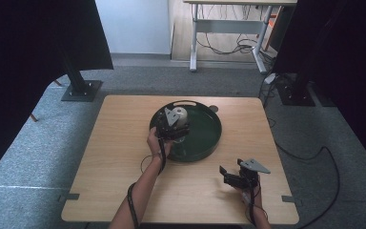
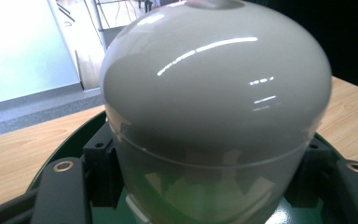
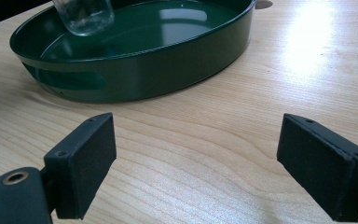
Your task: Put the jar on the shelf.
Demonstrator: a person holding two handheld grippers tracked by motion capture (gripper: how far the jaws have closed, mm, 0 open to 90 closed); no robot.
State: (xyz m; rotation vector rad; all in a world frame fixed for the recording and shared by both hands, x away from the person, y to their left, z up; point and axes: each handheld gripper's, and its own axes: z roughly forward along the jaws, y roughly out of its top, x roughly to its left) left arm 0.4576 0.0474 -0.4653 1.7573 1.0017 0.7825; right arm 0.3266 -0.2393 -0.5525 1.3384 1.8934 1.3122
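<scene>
A round dark green metal tray (image 1: 205, 143) with cut-out handles sits on the light wooden counter (image 1: 124, 143), toward the counter's far edge and about midway between its left and right edges. Over the tray's left part the left gripper (image 1: 175, 125) is clenched on a glossy pale grey domed jar with a clear glass lower body (image 2: 214, 107); in the left gripper view the black jaws press against the jar's two sides just below the seam where the grey dome meets the glass, and green tray shows beneath and through the glass. The jar stands upright between the jaws (whether its base touches the tray floor or hangs just above it cannot be told). In the right gripper view the jar's clear glass bottom (image 3: 84, 16) shows at the far left part of the tray (image 3: 135, 79), inside the rim. The right gripper (image 1: 229, 175) is near the counter's near right corner, well apart from the tray, with its jaws released and spread wide with nothing between them, low over bare wood. The person's left hand (image 1: 156, 143) reaches over the tray's near left rim, and a black cable (image 1: 132, 205) trails back along the forearm toward the counter's near edge.
</scene>
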